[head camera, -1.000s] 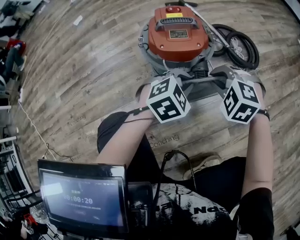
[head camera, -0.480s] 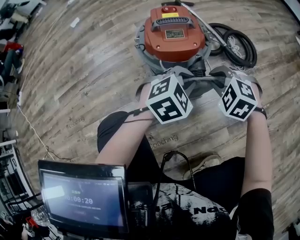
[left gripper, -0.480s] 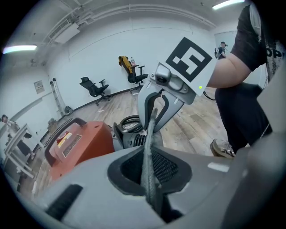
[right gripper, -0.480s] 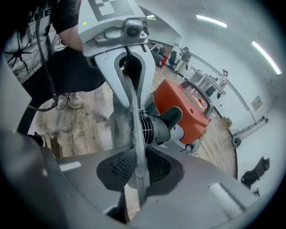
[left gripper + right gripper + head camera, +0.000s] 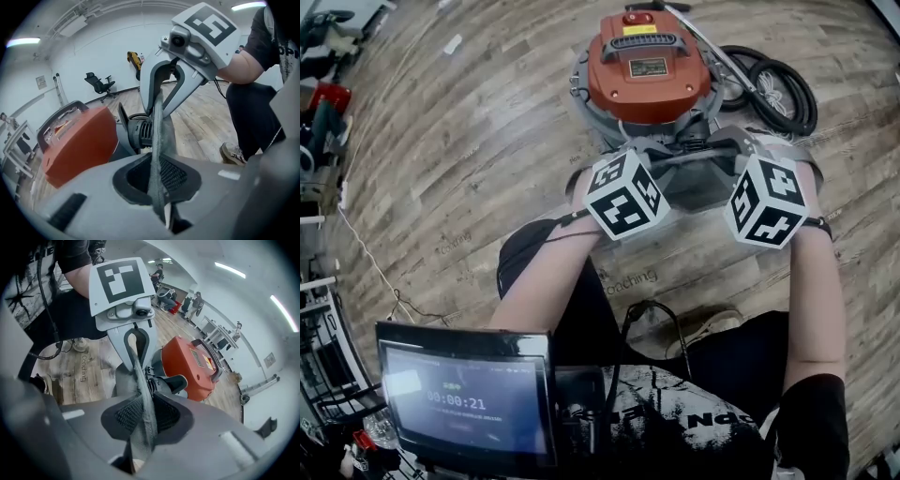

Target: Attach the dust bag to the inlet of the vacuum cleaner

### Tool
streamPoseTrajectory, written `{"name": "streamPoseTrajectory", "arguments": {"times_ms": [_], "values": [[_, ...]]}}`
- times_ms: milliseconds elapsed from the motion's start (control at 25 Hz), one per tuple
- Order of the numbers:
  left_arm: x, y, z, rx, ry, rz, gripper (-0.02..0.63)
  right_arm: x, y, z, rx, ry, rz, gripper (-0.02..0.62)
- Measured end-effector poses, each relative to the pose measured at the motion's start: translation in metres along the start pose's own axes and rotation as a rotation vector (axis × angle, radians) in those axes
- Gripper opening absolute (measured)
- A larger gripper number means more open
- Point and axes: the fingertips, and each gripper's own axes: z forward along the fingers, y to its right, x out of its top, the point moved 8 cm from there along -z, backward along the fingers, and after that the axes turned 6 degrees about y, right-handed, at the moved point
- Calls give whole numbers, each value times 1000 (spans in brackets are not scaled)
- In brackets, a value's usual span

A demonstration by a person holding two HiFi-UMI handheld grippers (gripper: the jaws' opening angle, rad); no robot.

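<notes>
Wooden floor (image 5: 469, 141), filling the frame. Orange vacuum cleaner (image 5: 649, 80), shown at upper centre. The grey dust bag (image 5: 698, 183) is stretched just below it, near what appears to be the black inlet (image 5: 140, 133). Its edge is pinched by the left gripper (image 5: 157, 178) and the right gripper (image 5: 143, 420). Both pairs of jaws have just been opening slightly, with fabric gripped between them.

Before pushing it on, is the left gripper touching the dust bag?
Touching. The left gripper view shows the left gripper pinching the grey edge of the dust bag between its jaws.
</notes>
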Motion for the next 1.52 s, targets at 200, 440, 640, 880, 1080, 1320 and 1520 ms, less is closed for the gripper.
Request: {"name": "streamPoseTrajectory", "arguments": {"times_ms": [200,440,640,880,1080,1320,1520], "values": [[18,2,-8,21,14,30,28,-17,1,1,-4,-13,55,60],[39,3,-8,27,45,79,34,-36,-3,13,4,-34,108,52],[27,4,-6,28,59,51,32,-28,-1,8,4,-47,50,55],[6,0,2,32,10,3,34,-4,0,1,-30,-33,-22,60],[16,1,1,35,-2,30,32,-14,-1,1,-39,-32,13,61],[43,2,-2,52,38,85,37,-38,-3,16,-29,-38,106,54],[42,3,-3,66,25,106,37,-34,0,15,-21,-53,58,52]]}}
